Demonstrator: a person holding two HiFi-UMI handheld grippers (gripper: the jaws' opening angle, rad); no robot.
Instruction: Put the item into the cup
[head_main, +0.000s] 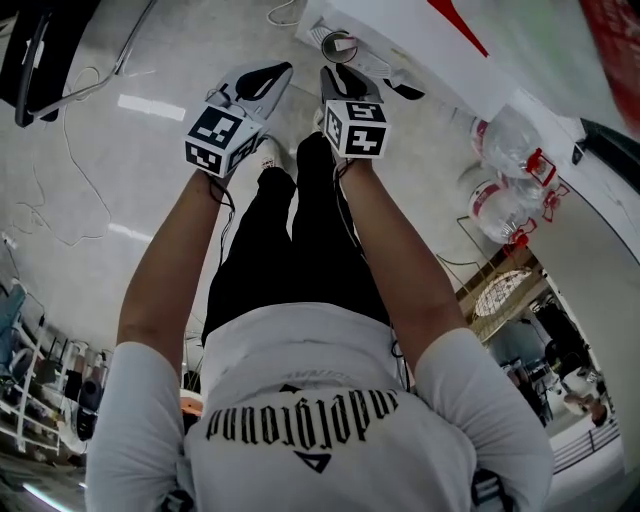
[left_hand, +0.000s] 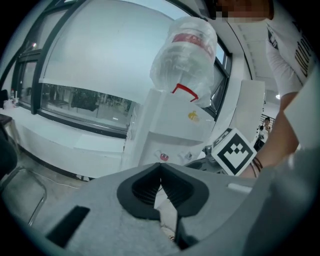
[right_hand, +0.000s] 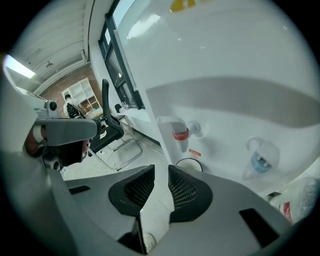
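Observation:
A cup (head_main: 338, 43) stands in the white water dispenser's (head_main: 400, 30) recess, and its dark rim (right_hand: 189, 163) shows under the red tap (right_hand: 180, 134) in the right gripper view. My right gripper (head_main: 341, 82) points at it from a short way off, jaws a little apart and nothing between them (right_hand: 161, 181). My left gripper (head_main: 262, 80) hangs beside it to the left, its jaws meeting at the tips (left_hand: 160, 169) with nothing held. No loose item shows in any view.
A blue tap (right_hand: 259, 161) sits right of the red one. An upturned water bottle (left_hand: 185, 55) tops the dispenser. Two spare bottles (head_main: 508, 175) lie on the floor at the right. A chair (right_hand: 111, 131) and cables (head_main: 75, 150) are to the left.

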